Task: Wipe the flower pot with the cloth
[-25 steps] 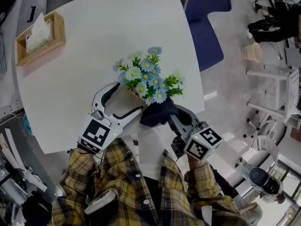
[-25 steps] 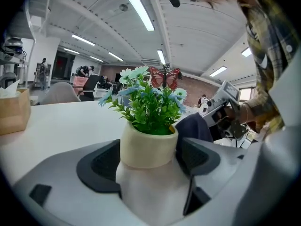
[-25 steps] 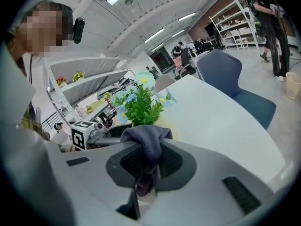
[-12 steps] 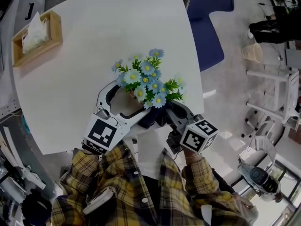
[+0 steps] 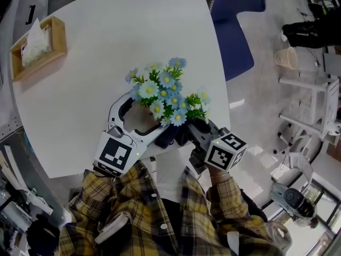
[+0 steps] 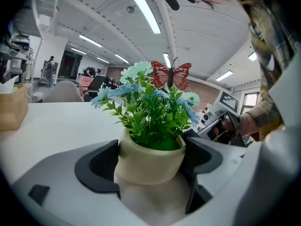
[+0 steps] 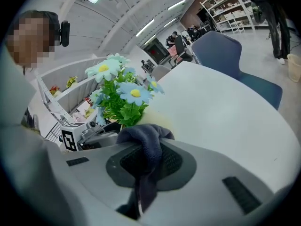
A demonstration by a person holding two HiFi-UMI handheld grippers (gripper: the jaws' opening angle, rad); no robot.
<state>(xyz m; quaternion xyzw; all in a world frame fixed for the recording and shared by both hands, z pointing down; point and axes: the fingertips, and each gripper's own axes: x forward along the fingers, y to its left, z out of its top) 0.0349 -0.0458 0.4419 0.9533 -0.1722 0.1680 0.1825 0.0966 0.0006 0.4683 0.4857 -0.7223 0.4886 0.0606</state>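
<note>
A cream flower pot (image 6: pixel 150 161) with blue and white artificial flowers (image 5: pixel 165 97) and a red butterfly (image 6: pixel 170 74) stands near the front edge of the white table (image 5: pixel 106 47). My left gripper (image 5: pixel 139 117) is open at full width. The pot sits between its jaws, and the dark pads lie close against its sides. My right gripper (image 5: pixel 186 133) is shut on a dark blue cloth (image 7: pixel 146 145), bunched at the pot's right side under the flowers. In the head view the blooms hide most of the pot.
A wooden tissue box (image 5: pixel 37 47) sits at the table's far left. A blue chair (image 5: pixel 240 25) stands beyond the table's right edge. On the floor at right are a pale cup-shaped bin (image 5: pixel 286 59) and white racks. A person (image 5: pixel 314 28) is at top right.
My left gripper went from beside the pot to around it, jaws spread wider. My right gripper carried the cloth down and in against the pot, under the flowers.
</note>
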